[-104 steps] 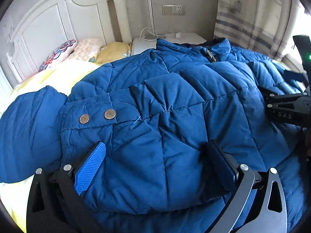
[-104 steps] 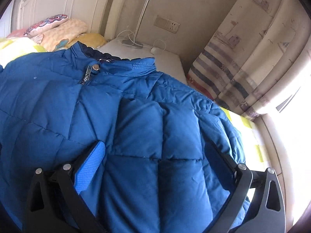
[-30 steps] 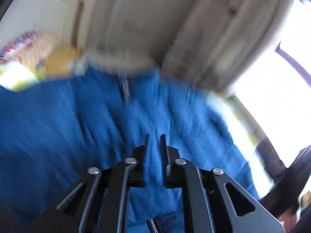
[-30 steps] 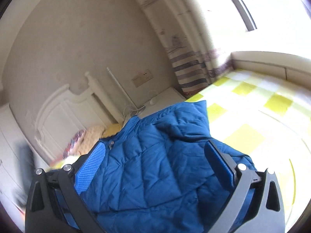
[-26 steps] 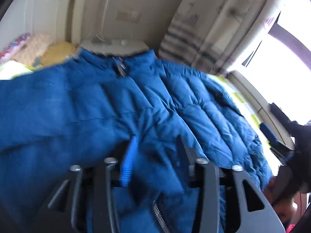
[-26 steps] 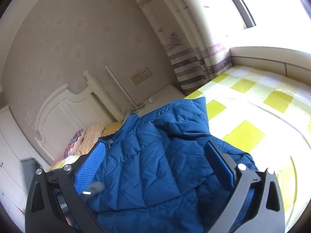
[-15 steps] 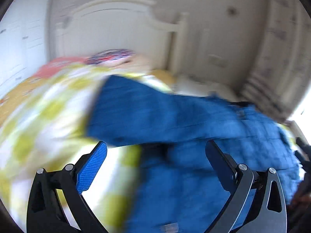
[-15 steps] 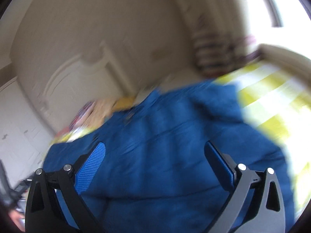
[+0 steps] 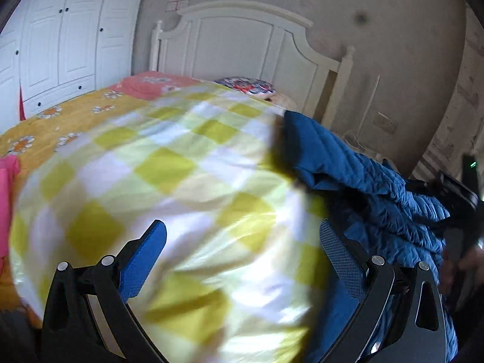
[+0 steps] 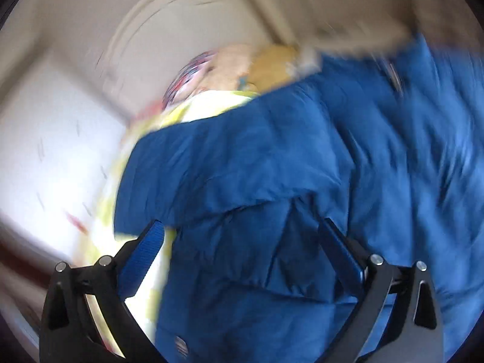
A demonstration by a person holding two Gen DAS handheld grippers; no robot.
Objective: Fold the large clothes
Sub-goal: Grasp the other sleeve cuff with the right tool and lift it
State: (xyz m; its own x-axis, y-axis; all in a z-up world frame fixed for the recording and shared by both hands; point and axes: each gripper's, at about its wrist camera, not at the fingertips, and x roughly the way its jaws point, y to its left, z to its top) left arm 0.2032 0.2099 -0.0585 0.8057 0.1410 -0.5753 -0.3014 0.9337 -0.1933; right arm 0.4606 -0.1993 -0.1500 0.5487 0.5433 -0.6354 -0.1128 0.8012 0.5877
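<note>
Left wrist view: the left gripper (image 9: 242, 257) hung over the yellow-checked quilt (image 9: 169, 181), jaws spread as wide as they go, nothing between them. They'd just been opening, so it looked like it had dropped whatever bit of cloth it had.
Jacket, left view: the blue puffer jacket (image 9: 363, 181) sat off at about 3 o'clock, on the bed next to the quilt, bunched up, apart from the left fingers as far as I could tell.
Right wrist view: pretty smeared, but the right gripper (image 10: 242, 257) was right over the jacket (image 10: 272, 181), jaws spread. Cloth filled the gap between them, though I couldn't see the pads (image 10: 142, 257) pressing on any of it, so I'd call it not gripping.
Other gripper: the right one's dark body showed at the 3 o'clock edge of the left view too, beside the jacket.
Done so far: a sleeve or side panel lay flopped across the body, running from 9 toward 12 o'clock in the right view. So I'd guess one fold-in was made, sort of.
Left to do: honestly most of it. The jacket was lumpy, not a neat rectangle, and the far side plus the bottom-to-collar fold looked undone.
Background: white headboard (image 9: 251, 42) at 12 o'clock, wardrobe (image 9: 60, 39) at 10.
</note>
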